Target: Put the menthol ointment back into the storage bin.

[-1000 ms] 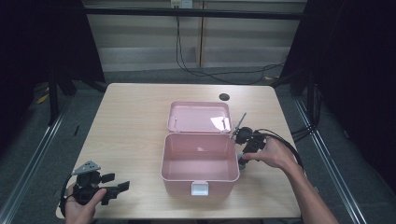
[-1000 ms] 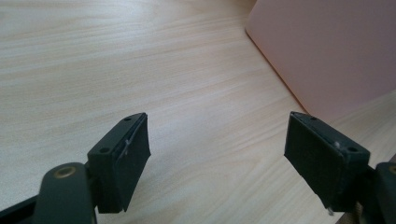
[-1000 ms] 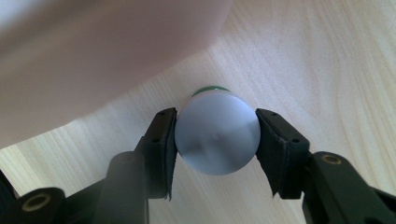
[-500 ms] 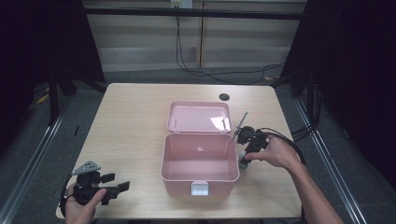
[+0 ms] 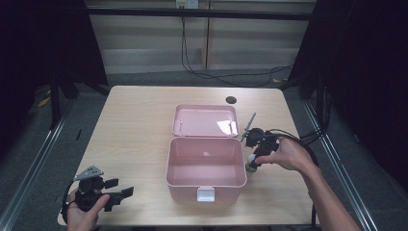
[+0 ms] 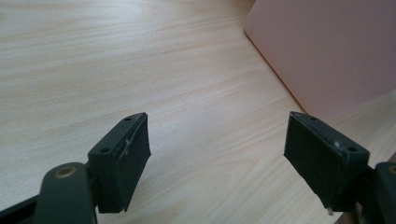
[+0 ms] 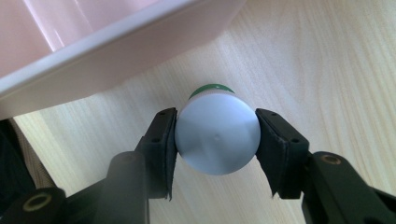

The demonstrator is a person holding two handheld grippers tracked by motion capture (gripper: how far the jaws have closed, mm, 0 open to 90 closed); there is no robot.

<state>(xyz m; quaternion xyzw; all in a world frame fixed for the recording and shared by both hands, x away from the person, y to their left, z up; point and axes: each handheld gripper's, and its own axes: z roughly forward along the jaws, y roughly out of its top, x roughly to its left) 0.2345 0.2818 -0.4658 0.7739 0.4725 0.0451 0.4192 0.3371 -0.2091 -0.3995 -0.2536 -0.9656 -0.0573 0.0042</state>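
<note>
Left gripper (image 5: 122,195) lies at the near left corner of the table (image 5: 134,130), held in the person's left hand (image 5: 82,214). In the left gripper view its jaws stand wide apart with nothing between them, bare wood beneath, and the pink side of the box rises at the far right.

Pink box (image 5: 204,166) sits at the table's middle, lid (image 5: 205,120) thrown back flat on its far side, white latch (image 5: 205,194) on the near wall. The interior appears bare.

Right gripper (image 5: 252,163) is just right of the box, held in the right hand (image 5: 284,154) and pointing downward. In the right gripper view its jaws are clamped on either side of a small white bottle (image 7: 217,134) with a green far end, seen end-on, close beside the box rim (image 7: 107,39). Whether the bottle touches the table cannot be determined.

A dark round hole (image 5: 231,100) lies at the far edge.
</note>
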